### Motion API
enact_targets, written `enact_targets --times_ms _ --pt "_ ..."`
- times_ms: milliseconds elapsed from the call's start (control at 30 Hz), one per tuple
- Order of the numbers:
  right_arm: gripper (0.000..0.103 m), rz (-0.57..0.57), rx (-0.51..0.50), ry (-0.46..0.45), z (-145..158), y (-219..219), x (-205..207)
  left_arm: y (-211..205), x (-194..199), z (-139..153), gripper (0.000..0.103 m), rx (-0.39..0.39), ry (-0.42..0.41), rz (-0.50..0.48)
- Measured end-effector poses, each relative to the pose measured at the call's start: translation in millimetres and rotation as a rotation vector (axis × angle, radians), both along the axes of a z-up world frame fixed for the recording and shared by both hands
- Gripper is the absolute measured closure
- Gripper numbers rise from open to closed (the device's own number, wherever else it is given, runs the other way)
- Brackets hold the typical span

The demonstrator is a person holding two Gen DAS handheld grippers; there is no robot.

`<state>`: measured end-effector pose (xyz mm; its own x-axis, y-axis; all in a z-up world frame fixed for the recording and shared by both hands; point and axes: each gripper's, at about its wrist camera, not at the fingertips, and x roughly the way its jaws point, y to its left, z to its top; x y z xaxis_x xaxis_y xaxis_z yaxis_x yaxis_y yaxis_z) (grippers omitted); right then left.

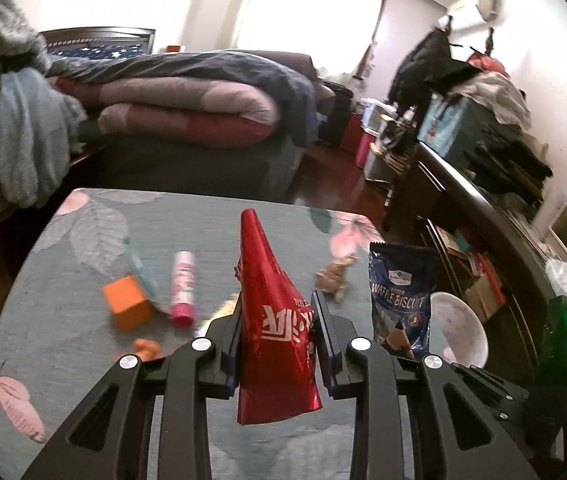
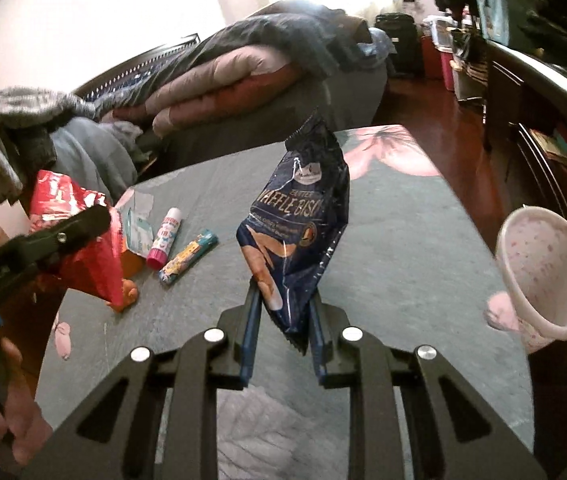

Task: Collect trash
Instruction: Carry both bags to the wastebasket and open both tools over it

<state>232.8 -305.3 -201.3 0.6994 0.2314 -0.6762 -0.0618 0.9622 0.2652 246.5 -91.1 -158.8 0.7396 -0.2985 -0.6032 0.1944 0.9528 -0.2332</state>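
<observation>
My left tool point(image 1: 277, 334) pinches a crinkly red foil wrapper point(image 1: 273, 320) and my right tool point(image 2: 285, 314) pinches a glossy blue waffle-biscuit bag point(image 2: 299, 224) by its lower corner, both above the worktop point(image 2: 383, 248), likely light, limp, slippery, best gripped at flat seams.

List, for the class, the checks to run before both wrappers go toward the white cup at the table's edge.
1. Left gripper shut on the red wrapper: ok.
2. Right gripper shut on the blue waffle biscuit bag: ok.
3. Both wrappers lifted off the table: ok.
4. White cup mouth facing the grippers: ok.
5. Cup steady: cannot tell.
6. Glue stick and orange block left untouched: ok.
</observation>
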Motion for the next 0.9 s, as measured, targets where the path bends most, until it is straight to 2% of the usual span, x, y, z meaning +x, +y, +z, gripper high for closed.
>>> enact_targets --times_ms 567,900 --pt "0.080 -0.234 0.020 -0.053 3.4 -114.0 -49.4 -134.1 -8.5 1.3 0.072 0.061 -0.021 -0.270" --pt "0.080 -0.407 0.025 -0.057 -4.1 -195.5 -72.7 -228.0 -9.8 6.3 0.072 0.089 -0.071 -0.468"
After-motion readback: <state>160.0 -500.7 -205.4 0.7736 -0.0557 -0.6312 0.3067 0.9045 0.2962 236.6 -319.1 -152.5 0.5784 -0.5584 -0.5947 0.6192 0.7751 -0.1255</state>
